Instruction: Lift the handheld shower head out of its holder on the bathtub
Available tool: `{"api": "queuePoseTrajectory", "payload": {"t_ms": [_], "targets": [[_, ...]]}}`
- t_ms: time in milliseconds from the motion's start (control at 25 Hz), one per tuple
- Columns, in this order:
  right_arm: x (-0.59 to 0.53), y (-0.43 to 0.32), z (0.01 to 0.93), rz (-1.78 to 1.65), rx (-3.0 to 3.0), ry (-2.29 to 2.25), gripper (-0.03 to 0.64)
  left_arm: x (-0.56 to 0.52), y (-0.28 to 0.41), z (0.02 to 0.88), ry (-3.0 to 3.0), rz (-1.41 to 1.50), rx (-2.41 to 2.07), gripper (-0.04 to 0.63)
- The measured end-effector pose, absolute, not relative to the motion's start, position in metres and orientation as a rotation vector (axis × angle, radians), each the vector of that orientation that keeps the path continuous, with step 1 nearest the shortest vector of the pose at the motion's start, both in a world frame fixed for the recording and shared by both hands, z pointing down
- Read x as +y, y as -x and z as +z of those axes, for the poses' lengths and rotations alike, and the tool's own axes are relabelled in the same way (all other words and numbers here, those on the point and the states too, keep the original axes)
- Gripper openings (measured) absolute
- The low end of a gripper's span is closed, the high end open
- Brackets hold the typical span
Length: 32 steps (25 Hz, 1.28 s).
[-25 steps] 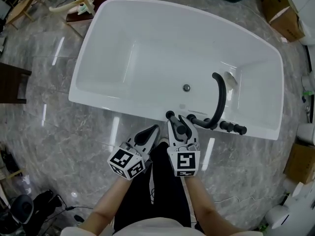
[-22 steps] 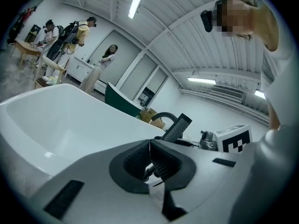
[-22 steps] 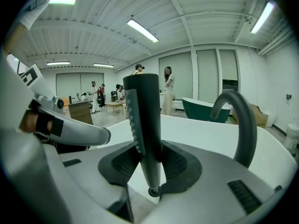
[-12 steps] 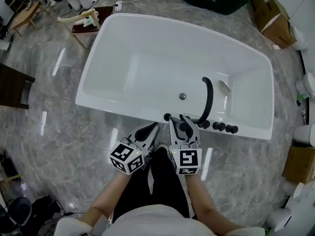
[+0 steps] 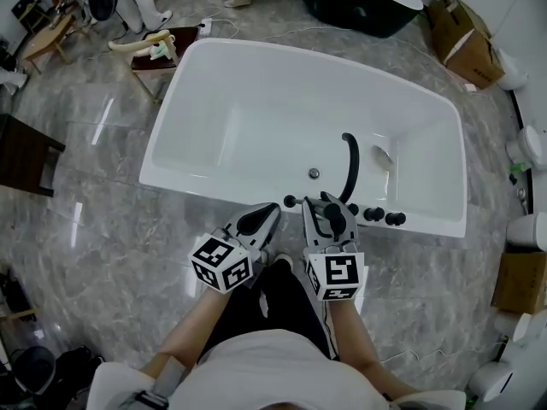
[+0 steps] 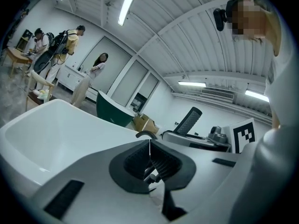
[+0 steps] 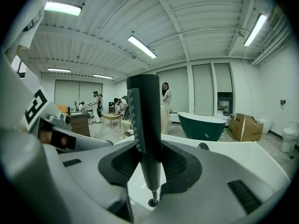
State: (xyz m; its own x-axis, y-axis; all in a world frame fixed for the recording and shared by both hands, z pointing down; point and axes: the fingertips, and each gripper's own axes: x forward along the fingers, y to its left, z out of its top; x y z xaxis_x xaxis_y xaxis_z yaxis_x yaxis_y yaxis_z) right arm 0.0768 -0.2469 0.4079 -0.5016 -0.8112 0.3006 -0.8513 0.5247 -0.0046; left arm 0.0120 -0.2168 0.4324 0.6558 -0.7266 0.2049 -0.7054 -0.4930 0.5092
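The right gripper [image 7: 149,158] has its two pads clamped on the lower shaft of the shower head [image 7: 145,111], a dark ribbed wand that stands upright between them. The left gripper [image 6: 150,146] has its pads pressed together on nothing and takes no part in the grip. In the head view it sits at nine o'clock of the right gripper.

Below the wand's tapered end a thin stem runs down to a small dark ring [image 7: 152,202] on the white rim. The ring is probably the holder's socket, though the right gripper view does not settle it. On that reading the grasp is made and the wand's body looks already raised clear of its seat, with only the stem leading back to it. What seems left is to carry the wand up and away until nothing links it to the rim but its hose.

From the right gripper in the head view, a small black fitting [image 5: 291,201] sits at ten o'clock. The curved black spout [image 5: 349,167] rises at twelve to one o'clock, and two black knobs [image 5: 373,214] lie at three o'clock along the rim.

The bathtub [image 5: 256,118] holds nothing: no water or loose items show, only the drain [image 5: 314,173] in its floor. A dark green tub [image 7: 201,125] stands well apart behind; its inside cannot be seen.
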Motion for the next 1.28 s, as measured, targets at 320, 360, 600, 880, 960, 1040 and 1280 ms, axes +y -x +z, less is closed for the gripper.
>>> {"api": "queuePoseTrajectory", "payload": {"t_ms": [320,360,600,880,960,1040,1280], "targets": [[-0.233,-0.082,0.352,0.187,-2.564,-1.399,0.141,-0.215,-0.012,0.387,-2.404,-0.072,-1.076,0.012],[-0.231,-0.085,0.344,0.183,-2.572,-1.408,0.14,-0.215,-0.012,0.383,-2.42,-0.07,-1.072,0.012],[-0.214,-0.106,0.299,0.128,-2.61,-1.483,0.14,-0.21,-0.023,0.371,-2.486,-0.064,-1.018,0.012],[-0.185,-0.15,0.264,0.16,-2.625,-1.595,0.14,-0.202,-0.038,0.367,-2.514,-0.057,-0.942,0.012],[-0.179,-0.162,0.261,0.177,-2.604,-1.637,0.14,-0.201,-0.039,0.364,-2.514,-0.058,-0.928,0.012],[-0.174,-0.173,0.261,0.201,-2.591,-1.67,0.141,-0.199,-0.037,0.359,-2.515,-0.064,-0.922,0.012],[-0.171,-0.197,0.27,0.269,-2.558,-1.739,0.141,-0.201,-0.028,0.355,-2.553,0.004,-0.984,0.012]]}}
